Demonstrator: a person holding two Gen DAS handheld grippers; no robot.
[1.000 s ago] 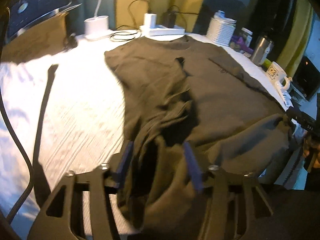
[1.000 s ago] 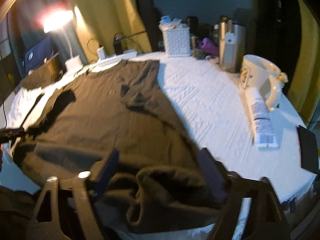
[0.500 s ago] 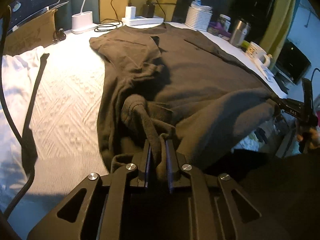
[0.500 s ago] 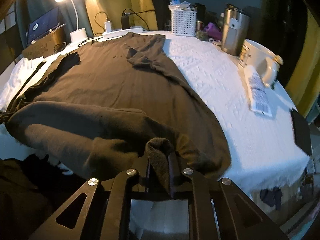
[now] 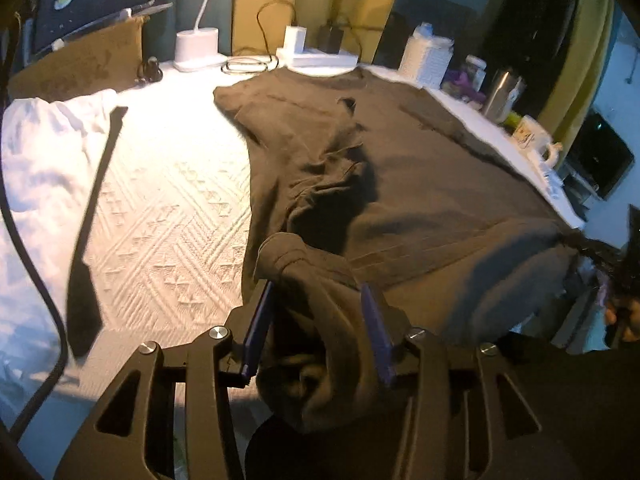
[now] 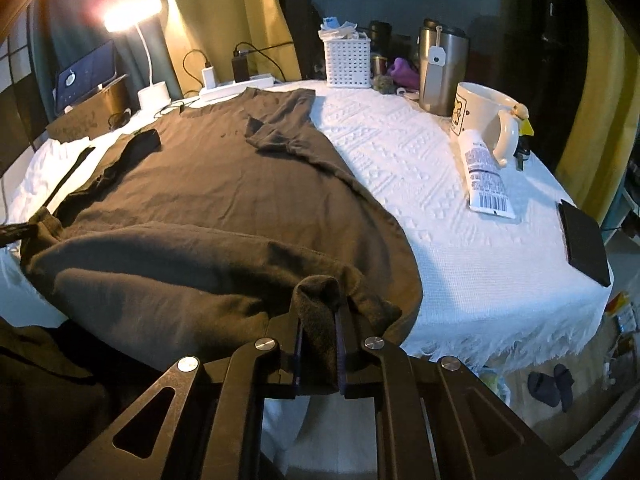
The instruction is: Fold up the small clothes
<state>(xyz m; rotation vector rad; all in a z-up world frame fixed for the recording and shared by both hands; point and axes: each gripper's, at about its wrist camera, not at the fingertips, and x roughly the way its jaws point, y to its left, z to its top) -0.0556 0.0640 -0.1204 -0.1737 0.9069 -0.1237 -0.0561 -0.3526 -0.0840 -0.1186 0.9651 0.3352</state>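
Shirt (image 6: 208,184): dark brown, spread flat over the white cloth, collar at the far end, near hem hanging off the near edge.
Right gripper (image 6: 318,346): jaws nearly closed, blue pads pinching a fold of the shirt's near hem; the cloth pokes up between them in a small hump.
Left gripper (image 5: 316,328): jaws have just been opening and stand partly apart; a thick bunch of the shirt's hem sits between the blue pads and looks loose rather than squeezed.
Hem between the two: it sags in a long roll over the near edge, from one gripper across to the other.
Left sleeve (image 5: 320,168): folded in over the body and badly rumpled, throwing a deep shadow.
Right sleeve (image 6: 284,124): also turned inward, lying creased near the collar.
White cloth (image 6: 460,240): textured, diamond-patterned, fringed along the near right edge.
Right of the shirt: a squeeze tube (image 6: 484,176) lies flat, touching a white mug (image 6: 486,116); a dark flat case (image 6: 584,244) sits near the right edge.
Far side: steel tumbler (image 6: 442,68), white perforated basket (image 6: 348,60), power strip (image 6: 236,86) with chargers plugged in.
Far left: lit desk lamp (image 6: 132,20) glowing over its white base; a tablet (image 6: 86,74) leans beside it.
Left edge: a black strap (image 5: 94,216) lies along the cloth, apart from the shirt.
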